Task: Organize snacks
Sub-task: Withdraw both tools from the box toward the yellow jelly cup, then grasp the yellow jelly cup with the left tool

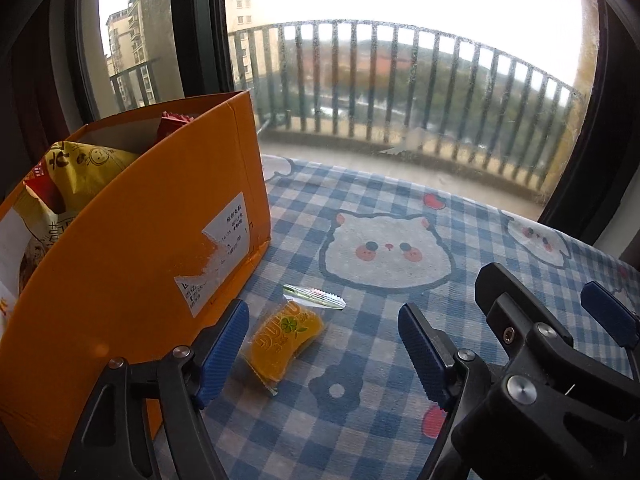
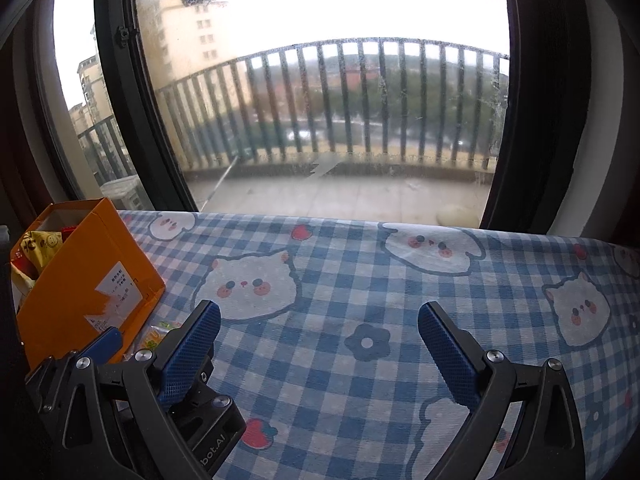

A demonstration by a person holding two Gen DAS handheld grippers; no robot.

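Note:
A small orange snack packet (image 1: 282, 338) in clear wrap lies on the checked tablecloth (image 1: 360, 412) beside an orange cardboard box (image 1: 132, 240). The box holds yellow and red snack bags (image 1: 80, 168). My left gripper (image 1: 320, 344) is open just above the cloth, its left finger next to the packet, which lies between the fingers. My right gripper (image 2: 320, 352) is open and empty over the cloth to the right; it also shows in the left wrist view (image 1: 544, 308). In the right wrist view the box (image 2: 84, 280) stands at the left and the packet (image 2: 154, 336) peeks out behind my left gripper.
A large window (image 2: 320, 120) with a balcony railing runs along the table's far edge. Dark window frames and a curtain (image 2: 568, 100) stand at the sides. The cloth (image 2: 360, 280) has cat, flower and strawberry prints.

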